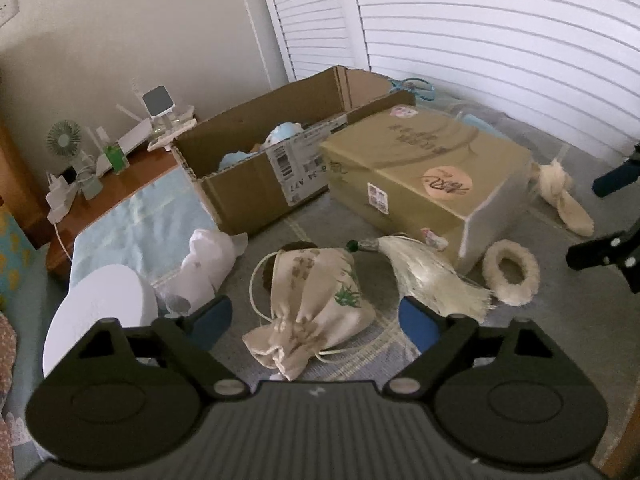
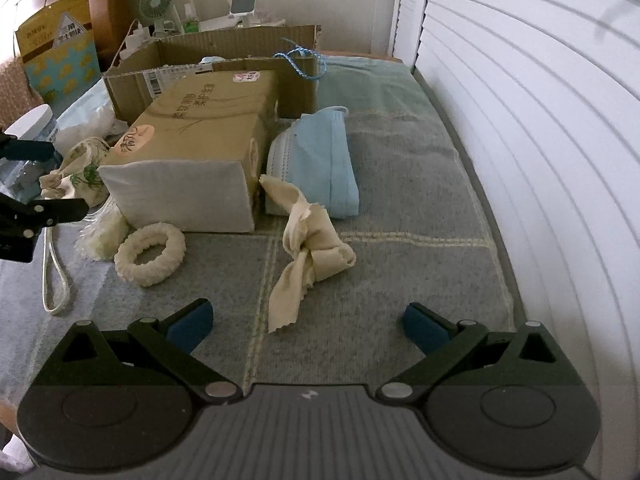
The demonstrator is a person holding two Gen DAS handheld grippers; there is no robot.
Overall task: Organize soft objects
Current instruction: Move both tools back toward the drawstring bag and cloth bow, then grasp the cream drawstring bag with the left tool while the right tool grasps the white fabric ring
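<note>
Both views are dim and slightly soft, with muted colour. Daylight comes through the white louvred shutters (image 1: 500,40), which glare almost to plain white on the right side of the right wrist view (slats bleached, detail lost there). The closed cardboard box (image 2: 192,140) throws a soft shadow toward the camera. Fisheye bending curves the slats strongly, and dark vignetting fills the corners. Distant clutter looks blurred.

The shipping label (image 1: 294,168) on the open cardboard box (image 1: 248,196) reads "A77", seen upside down; printing on the closed carton (image 1: 420,168) is too blurred to read
</note>
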